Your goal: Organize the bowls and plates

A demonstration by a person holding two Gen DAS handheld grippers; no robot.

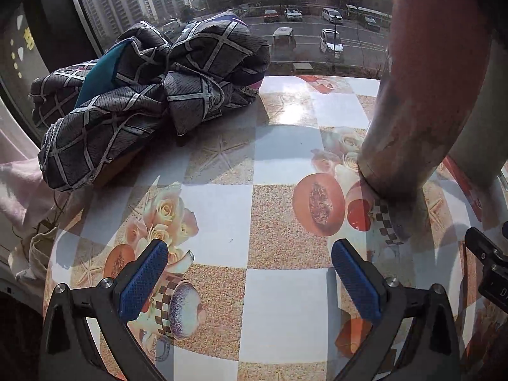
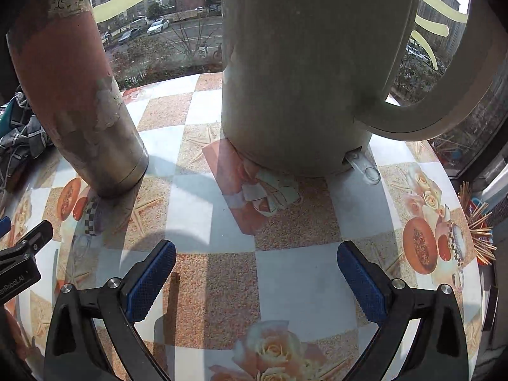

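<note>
left gripper [image 1: 250,273]: fingers spread, empty | right gripper [image 2: 256,274]: fingers spread, empty | flask [image 2: 76,89], kettle [image 2: 304,70] ahead

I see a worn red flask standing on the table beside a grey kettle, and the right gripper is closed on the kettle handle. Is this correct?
Not quite. The right gripper is open and holds nothing, short of the kettle, as the right wrist view shows. The rest is right: the flask stands on the table beside the kettle.
</note>
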